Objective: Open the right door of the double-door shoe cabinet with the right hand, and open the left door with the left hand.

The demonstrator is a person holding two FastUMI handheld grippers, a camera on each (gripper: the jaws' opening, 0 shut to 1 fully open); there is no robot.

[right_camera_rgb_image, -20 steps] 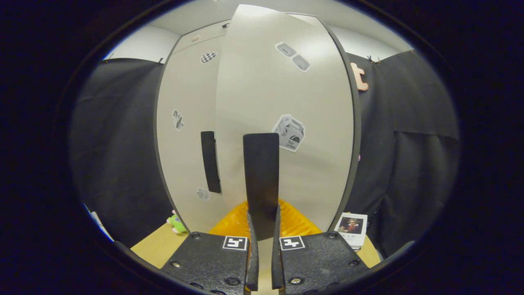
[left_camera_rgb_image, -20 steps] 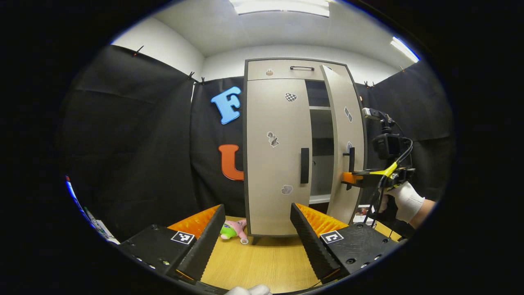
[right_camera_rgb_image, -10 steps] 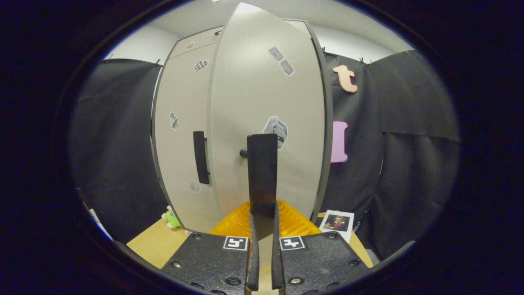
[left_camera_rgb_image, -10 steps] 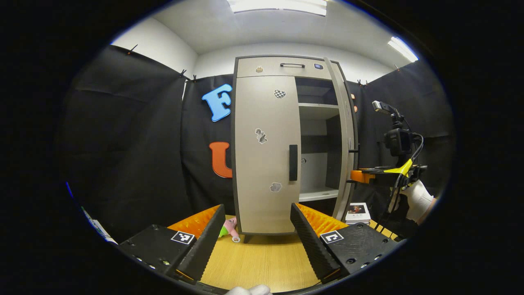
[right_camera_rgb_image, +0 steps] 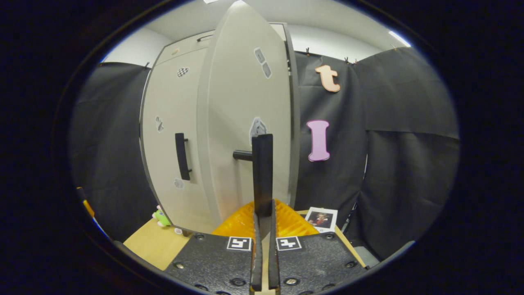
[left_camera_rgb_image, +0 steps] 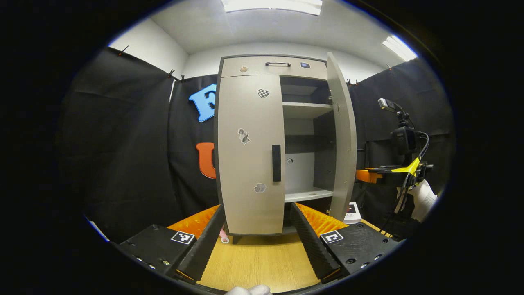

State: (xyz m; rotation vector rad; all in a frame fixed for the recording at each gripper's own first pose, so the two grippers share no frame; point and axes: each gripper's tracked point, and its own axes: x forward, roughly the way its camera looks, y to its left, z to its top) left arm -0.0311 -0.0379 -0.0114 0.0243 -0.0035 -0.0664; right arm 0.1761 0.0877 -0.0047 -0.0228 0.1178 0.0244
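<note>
Two fingers of the left gripper [left_camera_rgb_image: 254,235] stand wide apart at the bottom of the left gripper view, holding nothing, above the wooden tabletop [left_camera_rgb_image: 258,262]. Just beyond them the shoe cabinet [left_camera_rgb_image: 262,67] stands on that tabletop, its left door [left_camera_rgb_image: 247,151] shut flat with its dark handle [left_camera_rgb_image: 276,162] untouched, and its right door [left_camera_rgb_image: 342,139] swung out nearly edge-on, baring the shelves [left_camera_rgb_image: 307,110] inside. Farther off to the right, the right gripper [left_camera_rgb_image: 366,175] reaches toward the outer face of the open door, carried by a gloved hand [left_camera_rgb_image: 421,196]. In the right gripper view the right gripper [right_camera_rgb_image: 263,176] has its fingers pressed together on the right door handle [right_camera_rgb_image: 263,164], a dark bar standing upright between them, its post [right_camera_rgb_image: 242,155] joining it to the door. A small photo card [right_camera_rgb_image: 321,219] lies on the table beside the cabinet's base, and a green plush toy [right_camera_rgb_image: 161,217] lies at the left corner.
</note>
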